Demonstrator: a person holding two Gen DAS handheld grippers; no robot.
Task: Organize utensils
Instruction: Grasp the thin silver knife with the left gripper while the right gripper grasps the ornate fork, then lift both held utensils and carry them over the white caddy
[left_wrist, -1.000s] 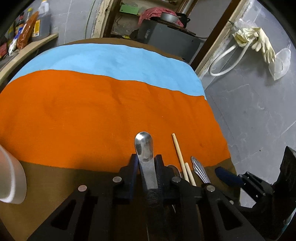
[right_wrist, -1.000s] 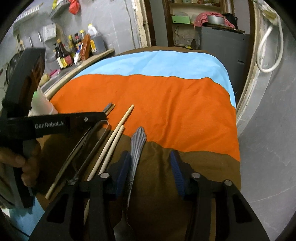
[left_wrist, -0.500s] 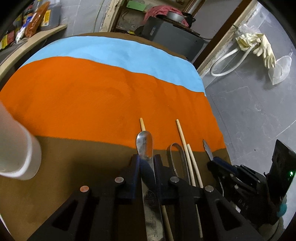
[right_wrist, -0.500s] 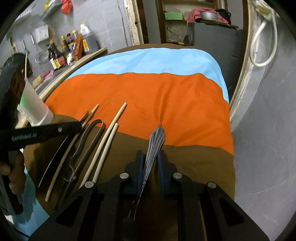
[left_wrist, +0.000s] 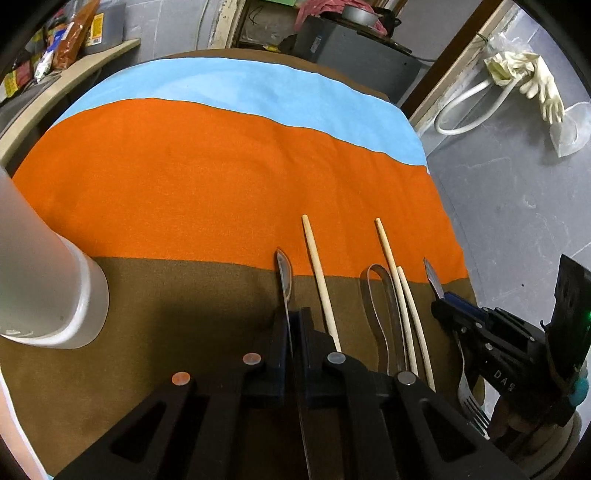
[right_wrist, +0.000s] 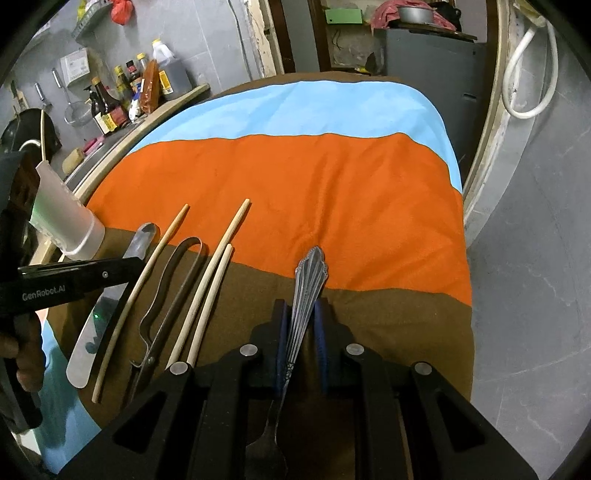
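Note:
My left gripper (left_wrist: 290, 317) is shut on a steel spoon (left_wrist: 284, 275), now turned on edge, its bowl pointing forward; the spoon also shows in the right wrist view (right_wrist: 107, 302). My right gripper (right_wrist: 301, 314) is shut on a patterned steel fork (right_wrist: 308, 273), handle forward, tines toward the camera; it shows in the left wrist view (left_wrist: 432, 277). On the cloth between them lie one wooden chopstick (left_wrist: 319, 273), metal tongs (left_wrist: 380, 295) and a chopstick pair (left_wrist: 404, 291). A white utensil cup (left_wrist: 44, 280) stands at the left.
The table wears a cloth in brown, orange (left_wrist: 221, 173) and blue bands. A shelf with sauce bottles (right_wrist: 122, 99) runs along the far left. The table edge drops to grey floor (right_wrist: 535, 295) on the right. A dark cabinet (right_wrist: 424, 62) stands behind.
My right gripper shut on the fork and lifted its handle. My left gripper carried the spoon back toward the brown band and rolled it on edge; the white cup came closer at left.

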